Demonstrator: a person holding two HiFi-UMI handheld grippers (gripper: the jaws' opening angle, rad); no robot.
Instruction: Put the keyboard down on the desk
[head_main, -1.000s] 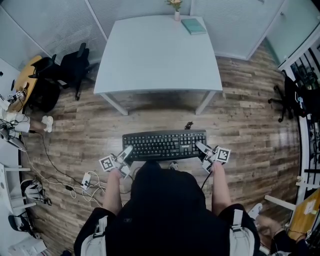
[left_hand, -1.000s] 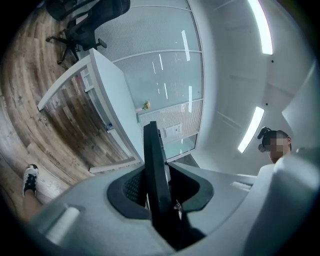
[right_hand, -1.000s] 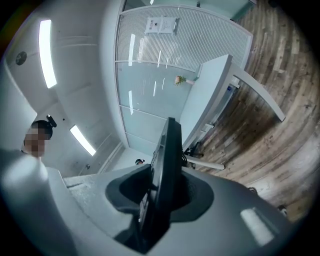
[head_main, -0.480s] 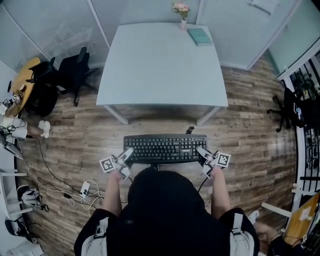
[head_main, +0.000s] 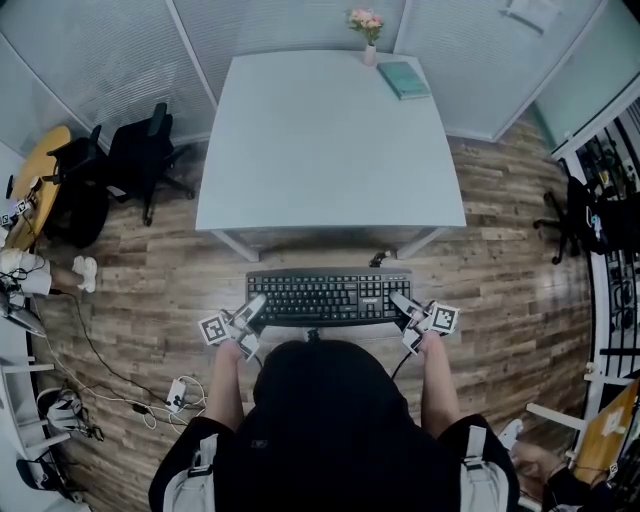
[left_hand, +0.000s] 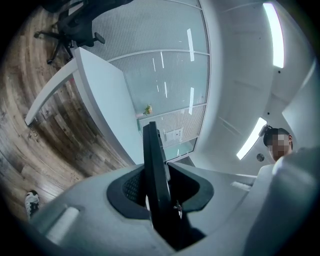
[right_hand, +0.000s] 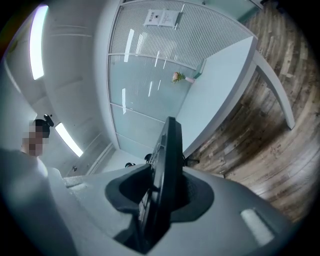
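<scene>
A black keyboard (head_main: 328, 296) hangs level in the air above the wooden floor, just short of the near edge of the pale desk (head_main: 330, 140). My left gripper (head_main: 254, 305) is shut on the keyboard's left end, my right gripper (head_main: 400, 302) on its right end. In the left gripper view the keyboard (left_hand: 155, 170) stands edge-on between the jaws, with the desk (left_hand: 100, 105) ahead. In the right gripper view the keyboard (right_hand: 167, 170) is likewise clamped edge-on, the desk (right_hand: 220, 85) beyond it.
On the desk's far edge stand a small vase of flowers (head_main: 368, 30) and a teal book (head_main: 404, 80). Black office chairs (head_main: 135, 160) sit left of the desk. Cables and a power strip (head_main: 178, 392) lie on the floor at lower left.
The desk has drawn closer in the head view: the person has stepped forward, carrying the keyboard toward the desk's near edge. Both grips are unchanged.
</scene>
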